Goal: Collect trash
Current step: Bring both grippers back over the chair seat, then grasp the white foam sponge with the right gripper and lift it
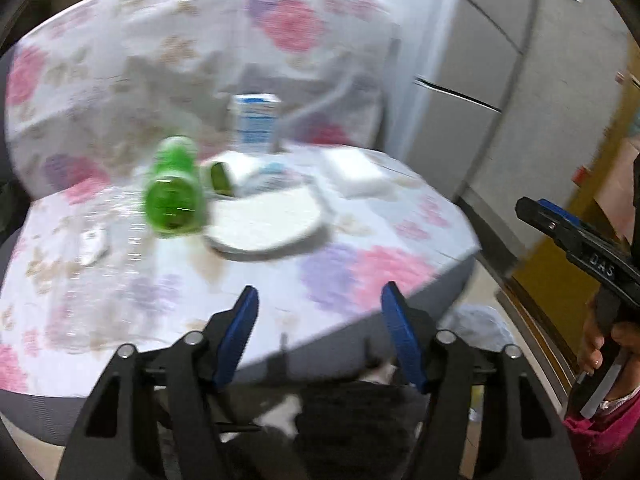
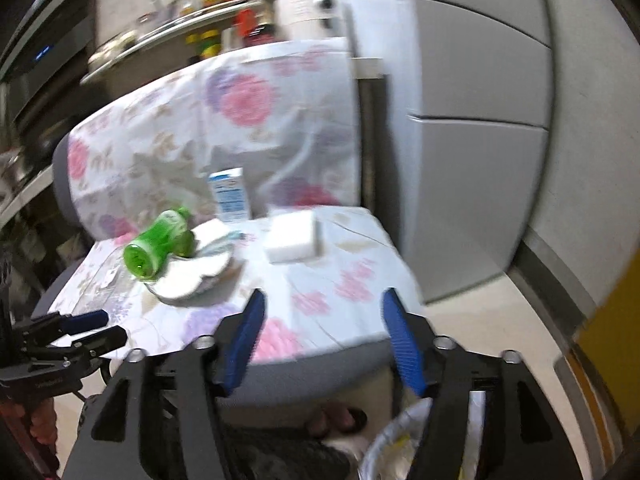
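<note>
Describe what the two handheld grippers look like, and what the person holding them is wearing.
Both the left gripper and the right gripper have black angular frames with silver pivot bolts and ribbed blue finger pads. One body carries white lettering. A magenta sleeve covers the right wrist.

A chair [image 2: 352,320] draped in a floral cloth [image 2: 248,96] carries the things: a green bottle [image 2: 156,250] on its side, its base resting on a white paper plate [image 2: 188,280], an upright blue-and-white carton [image 2: 230,196] behind, and a white foam block [image 2: 294,236] to the right
</note>
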Action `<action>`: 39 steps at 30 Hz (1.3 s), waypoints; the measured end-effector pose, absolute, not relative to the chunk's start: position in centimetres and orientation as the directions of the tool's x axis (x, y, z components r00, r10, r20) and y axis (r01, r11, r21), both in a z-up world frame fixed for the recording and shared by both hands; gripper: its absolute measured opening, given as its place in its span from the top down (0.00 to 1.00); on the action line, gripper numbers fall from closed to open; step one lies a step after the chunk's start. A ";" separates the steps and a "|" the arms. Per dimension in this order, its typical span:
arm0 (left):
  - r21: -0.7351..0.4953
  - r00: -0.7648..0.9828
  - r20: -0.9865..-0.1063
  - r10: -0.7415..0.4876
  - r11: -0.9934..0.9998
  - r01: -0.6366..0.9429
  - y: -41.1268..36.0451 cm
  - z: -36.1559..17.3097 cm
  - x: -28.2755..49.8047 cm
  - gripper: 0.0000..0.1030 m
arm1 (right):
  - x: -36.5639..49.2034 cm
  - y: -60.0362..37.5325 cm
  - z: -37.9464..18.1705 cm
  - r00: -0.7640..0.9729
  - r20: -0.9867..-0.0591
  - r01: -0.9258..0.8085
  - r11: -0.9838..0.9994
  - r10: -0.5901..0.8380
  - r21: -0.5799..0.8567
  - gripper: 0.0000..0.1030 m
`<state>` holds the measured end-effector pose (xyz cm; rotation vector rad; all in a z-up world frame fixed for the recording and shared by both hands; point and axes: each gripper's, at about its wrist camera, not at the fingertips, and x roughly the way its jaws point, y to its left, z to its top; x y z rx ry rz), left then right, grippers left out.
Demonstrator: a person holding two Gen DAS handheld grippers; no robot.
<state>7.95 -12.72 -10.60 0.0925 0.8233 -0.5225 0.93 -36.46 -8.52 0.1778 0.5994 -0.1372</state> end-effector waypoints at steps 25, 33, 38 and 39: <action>-0.018 0.640 -0.755 -0.143 0.980 0.199 -6.7 -13.7 16.9 0.07 | 21.3 -34.2 -16.6 0.673 -0.736 0.116 0.993 -0.079 -0.001 0.17; -0.027 0.628 -0.763 -0.152 0.978 0.205 -5.9 -13.9 15.7 0.07 | 24.5 -34.6 -18.9 0.590 -0.800 0.152 0.988 -0.108 -0.021 0.34; -0.023 0.616 -0.771 -0.164 0.973 0.231 -6.1 -14.1 14.4 0.07 | 20.8 -34.3 -16.6 0.661 -0.744 0.159 0.987 -0.093 0.018 0.38; -0.025 0.615 -0.770 -0.170 0.971 0.237 -6.2 -14.0 14.3 0.07 | 19.3 -34.1 -15.7 0.683 -0.727 0.147 0.989 -0.076 0.034 0.38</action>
